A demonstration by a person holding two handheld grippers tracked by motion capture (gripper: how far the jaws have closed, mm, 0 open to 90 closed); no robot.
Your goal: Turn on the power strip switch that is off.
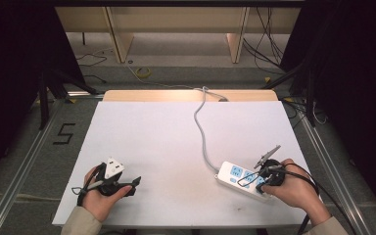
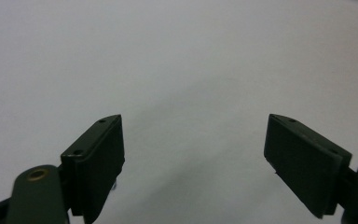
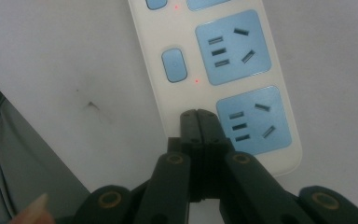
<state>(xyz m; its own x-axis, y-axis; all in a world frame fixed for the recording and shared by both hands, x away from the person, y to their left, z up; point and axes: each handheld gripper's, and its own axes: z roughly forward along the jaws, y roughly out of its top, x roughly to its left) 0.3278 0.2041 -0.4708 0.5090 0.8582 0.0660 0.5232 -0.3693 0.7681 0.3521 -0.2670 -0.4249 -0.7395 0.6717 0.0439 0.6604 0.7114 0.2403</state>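
From above, white power strip (image 1: 242,179) at the surface's (image 1: 166,137) near right under the right gripper (image 1: 266,177); left gripper (image 2: 193,154) spread wide over bare surface; right gripper view: jaws pressed together, empty, over a switch spot beside the last socket (image 3: 254,120), likely to slip sideways and nudge the strip.

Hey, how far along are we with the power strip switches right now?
Two red lights glow on the power strip, so those switches look on. In hand: the right gripper, jaws shut, tips down where the last switch would sit. The left gripper waits open over the bare table. What's left is unclear.
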